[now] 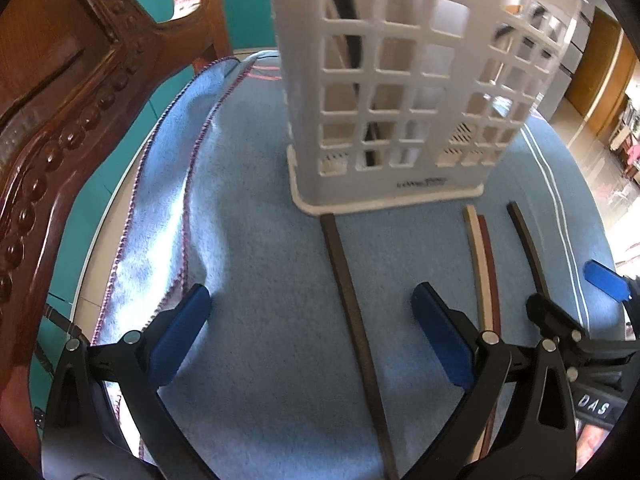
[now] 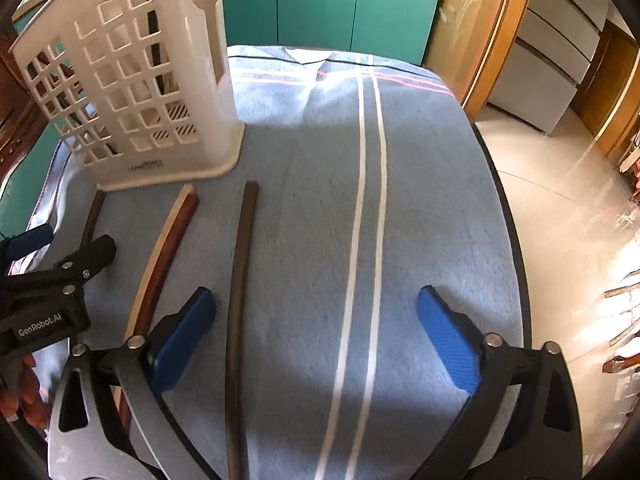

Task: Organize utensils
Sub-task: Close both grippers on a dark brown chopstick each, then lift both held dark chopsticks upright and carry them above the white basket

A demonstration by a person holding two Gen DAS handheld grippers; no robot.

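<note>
A white lattice utensil holder point(image 1: 404, 92) stands upright on a blue towel point(image 1: 248, 248), with a dark stick inside; it also shows in the right wrist view point(image 2: 136, 88). Loose chopsticks lie in front of it: a dark one point(image 1: 352, 320) between my left gripper's fingers, a pale and reddish pair point(image 1: 486, 276), and another dark one point(image 1: 528, 248). My left gripper point(image 1: 312, 332) is open over the first dark chopstick. My right gripper point(image 2: 316, 336) is open, with a dark chopstick point(image 2: 240, 292) just inside its left finger. The pale-red pair point(image 2: 164, 256) lies to its left.
A carved wooden chair point(image 1: 60, 120) stands at the left of the table. The towel has two white stripes point(image 2: 364, 208). The table edge point(image 2: 508, 216) drops to a shiny floor on the right. Teal cabinets point(image 2: 328, 0) stand behind. The left gripper's body point(image 2: 52, 288) shows at left.
</note>
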